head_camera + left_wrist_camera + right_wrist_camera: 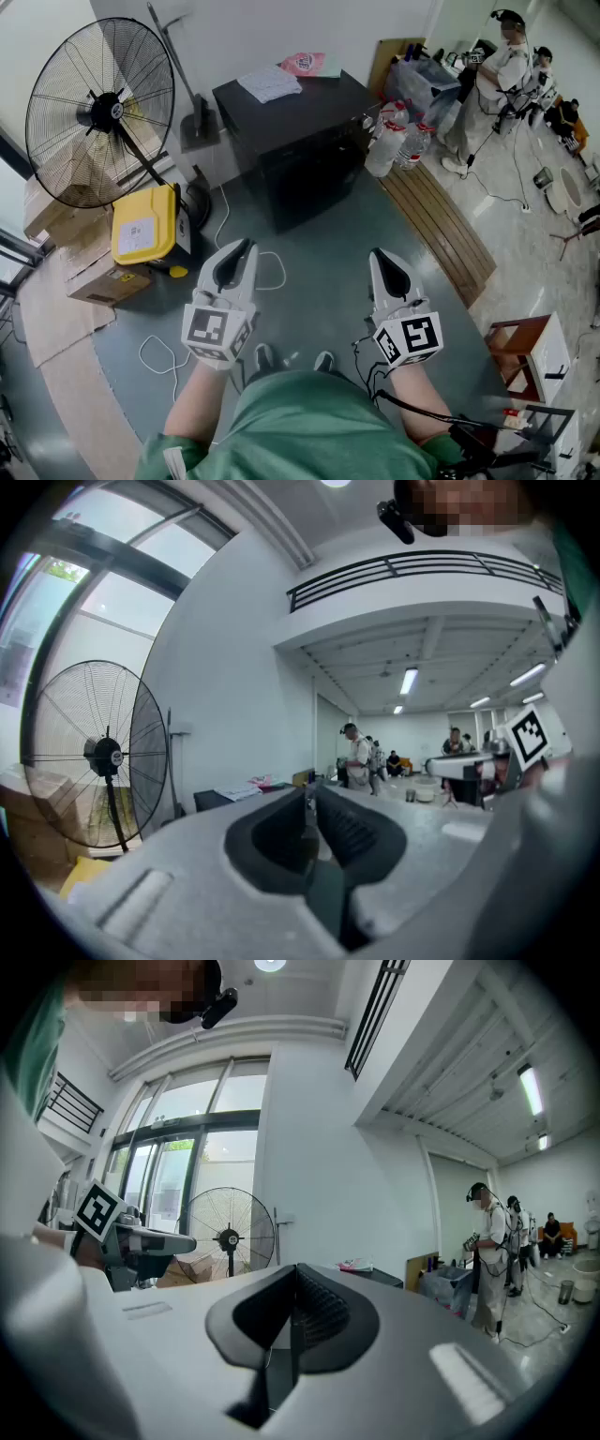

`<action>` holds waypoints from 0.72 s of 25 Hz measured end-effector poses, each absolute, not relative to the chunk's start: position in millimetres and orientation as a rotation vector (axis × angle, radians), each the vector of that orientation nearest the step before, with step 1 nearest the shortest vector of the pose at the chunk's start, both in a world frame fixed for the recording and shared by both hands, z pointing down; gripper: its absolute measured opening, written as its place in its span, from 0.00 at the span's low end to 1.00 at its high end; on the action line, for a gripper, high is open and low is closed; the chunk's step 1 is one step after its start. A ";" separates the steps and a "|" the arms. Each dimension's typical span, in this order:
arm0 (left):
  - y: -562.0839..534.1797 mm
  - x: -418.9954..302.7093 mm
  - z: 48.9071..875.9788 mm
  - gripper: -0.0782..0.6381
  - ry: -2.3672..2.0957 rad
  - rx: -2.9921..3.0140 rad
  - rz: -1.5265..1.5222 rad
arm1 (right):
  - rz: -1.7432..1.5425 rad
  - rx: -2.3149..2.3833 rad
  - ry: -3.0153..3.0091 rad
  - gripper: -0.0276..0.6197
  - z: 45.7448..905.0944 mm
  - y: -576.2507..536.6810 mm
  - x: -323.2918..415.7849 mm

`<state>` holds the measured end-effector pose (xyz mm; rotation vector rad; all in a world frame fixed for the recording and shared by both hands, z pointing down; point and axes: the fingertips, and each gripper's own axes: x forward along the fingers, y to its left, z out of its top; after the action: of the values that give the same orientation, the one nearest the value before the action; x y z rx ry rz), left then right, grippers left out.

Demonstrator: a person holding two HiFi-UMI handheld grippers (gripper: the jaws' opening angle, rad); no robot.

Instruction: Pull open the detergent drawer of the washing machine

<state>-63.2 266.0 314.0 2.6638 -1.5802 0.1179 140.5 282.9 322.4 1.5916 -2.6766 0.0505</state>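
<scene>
The person holds both tongs level and side by side above the grey floor (314, 281). The left gripper (244, 248) has its jaws pressed together with nothing between them. The right gripper (378, 255) is closed the same way and is empty too. Ahead of them, against the white wall (234, 37), stands a black machine (300, 150), probably the washing machine, with papers (269, 82) on its top. Its detergent drawer cannot be made out from here. Neither gripper touches the machine. A standing fan (98, 112) and a yellow canister (142, 225) are to its left, and water bottles (392, 139) are at its right corner.
</scene>
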 end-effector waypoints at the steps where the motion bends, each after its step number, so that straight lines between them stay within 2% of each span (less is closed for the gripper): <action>1: 263.7 -70.9 314.1 0.15 -1.577 2.662 0.117 | 0.047 1.602 -2.671 0.05 321.6 281.4 134.4; 13: 256.3 -136.1 298.4 0.16 -1.568 2.694 0.085 | 0.111 1.689 -2.660 0.05 313.3 271.0 79.3; 18: 254.9 -177.8 291.5 0.30 -1.622 2.679 0.038 | 0.119 1.733 -2.654 0.06 304.5 268.9 58.9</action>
<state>-177.8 254.9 291.5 2.6792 -1.6221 0.0382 58.9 268.9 304.5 1.7333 -2.6537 0.1194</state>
